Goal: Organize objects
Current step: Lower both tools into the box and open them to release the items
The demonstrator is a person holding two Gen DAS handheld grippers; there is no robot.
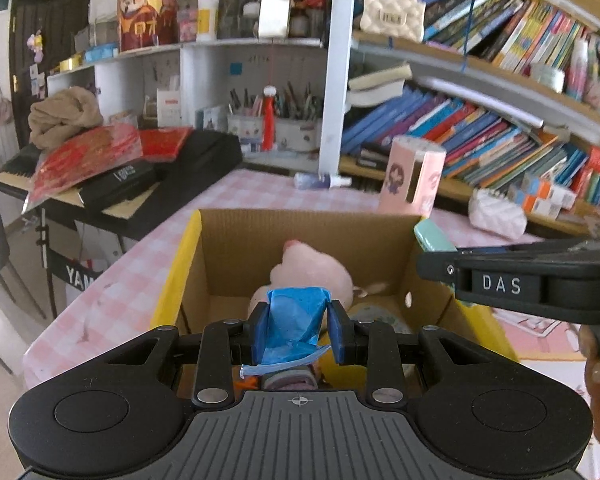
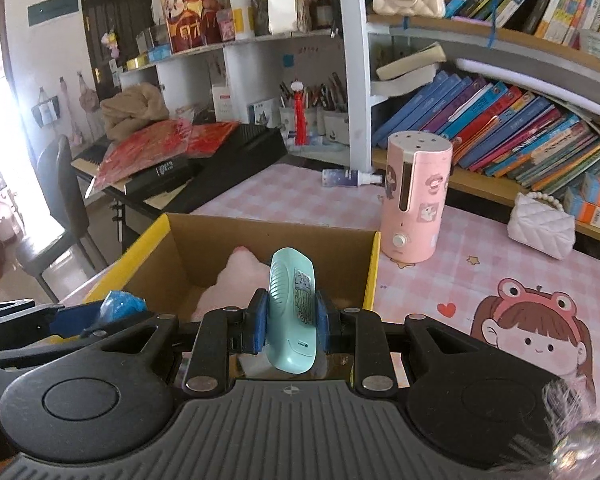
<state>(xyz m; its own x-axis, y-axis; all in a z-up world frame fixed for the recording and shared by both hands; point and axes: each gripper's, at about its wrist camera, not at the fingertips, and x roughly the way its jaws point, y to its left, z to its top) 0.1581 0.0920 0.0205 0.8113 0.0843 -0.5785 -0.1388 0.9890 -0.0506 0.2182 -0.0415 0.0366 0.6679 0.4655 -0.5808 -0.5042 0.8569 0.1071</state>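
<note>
Two grippers are hanging over the open cardboard box [image 1: 228,240] on the pink checked tablecloth [image 2: 480,248]. Left gripper [image 1: 298,330] is pinching a crumpled blue plastic bag [image 1: 294,322] between its closed-in pads, above the box's inside. Right gripper [image 2: 290,326] is clamping a mint-green handheld device [image 2: 292,312] upright above the same box. Inside the box a pink plush toy [image 1: 312,276] is lying against the far wall.

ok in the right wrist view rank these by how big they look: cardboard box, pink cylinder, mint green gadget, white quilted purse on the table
1. cardboard box
2. pink cylinder
3. mint green gadget, though it sits in the right gripper close to the lens, which inflates it
4. white quilted purse, farther away, so its true rank against the gadget is unsure
</note>
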